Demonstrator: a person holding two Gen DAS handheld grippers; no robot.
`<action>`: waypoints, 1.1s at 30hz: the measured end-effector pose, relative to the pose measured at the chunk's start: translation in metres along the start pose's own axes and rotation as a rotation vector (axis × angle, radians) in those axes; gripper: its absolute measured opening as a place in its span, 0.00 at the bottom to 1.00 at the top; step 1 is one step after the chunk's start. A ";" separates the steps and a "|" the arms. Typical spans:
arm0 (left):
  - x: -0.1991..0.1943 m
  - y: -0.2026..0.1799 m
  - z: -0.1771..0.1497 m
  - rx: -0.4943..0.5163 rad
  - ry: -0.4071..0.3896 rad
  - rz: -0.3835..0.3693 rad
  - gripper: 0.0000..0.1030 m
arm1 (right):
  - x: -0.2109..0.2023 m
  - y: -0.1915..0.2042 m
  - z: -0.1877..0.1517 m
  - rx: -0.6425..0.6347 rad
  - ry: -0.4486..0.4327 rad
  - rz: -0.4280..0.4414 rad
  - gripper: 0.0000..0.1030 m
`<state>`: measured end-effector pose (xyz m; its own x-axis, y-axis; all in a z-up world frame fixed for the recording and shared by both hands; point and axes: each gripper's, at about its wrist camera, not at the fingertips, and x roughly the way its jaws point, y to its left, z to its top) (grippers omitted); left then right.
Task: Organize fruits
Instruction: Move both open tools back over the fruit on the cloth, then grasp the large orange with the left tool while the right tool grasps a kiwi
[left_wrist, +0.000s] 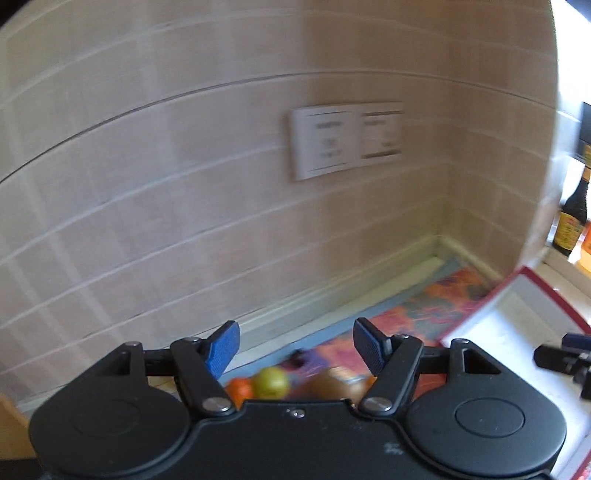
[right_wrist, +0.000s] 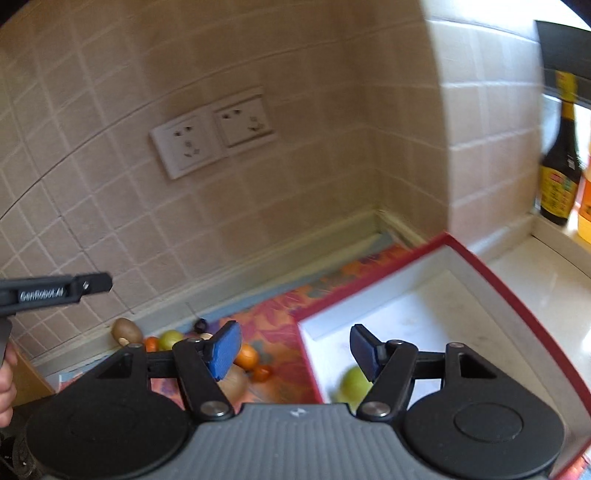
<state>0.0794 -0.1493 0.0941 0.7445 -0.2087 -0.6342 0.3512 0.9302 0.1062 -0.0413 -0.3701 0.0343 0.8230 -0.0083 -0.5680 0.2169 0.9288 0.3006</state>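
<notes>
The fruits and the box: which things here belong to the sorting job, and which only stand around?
For the job:
- green fruit in the red-rimmed box
- kiwi, oranges, small green fruit on the patterned mat
- left tongs and right tongs, both open and empty

Just standing around:
- dark sauce bottle
- wall sockets

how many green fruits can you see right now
2. One green fruit lies inside the red-rimmed box, partly behind the right gripper. The other green fruit sits on the colourful mat among the oranges and kiwis. The grippers may hide more.
</notes>
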 end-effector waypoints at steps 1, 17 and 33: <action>-0.002 0.012 -0.002 -0.013 0.004 0.013 0.79 | 0.004 0.007 0.001 -0.007 0.001 0.010 0.66; 0.025 0.146 -0.079 -0.334 0.123 0.056 0.79 | 0.082 0.088 -0.032 -0.144 0.108 0.080 0.75; 0.089 0.137 -0.141 -0.320 0.278 -0.035 0.79 | 0.159 0.070 -0.086 0.037 0.199 0.043 0.76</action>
<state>0.1144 0.0021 -0.0557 0.5386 -0.1933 -0.8201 0.1467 0.9800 -0.1346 0.0599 -0.2742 -0.1004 0.7128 0.1077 -0.6930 0.2058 0.9125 0.3535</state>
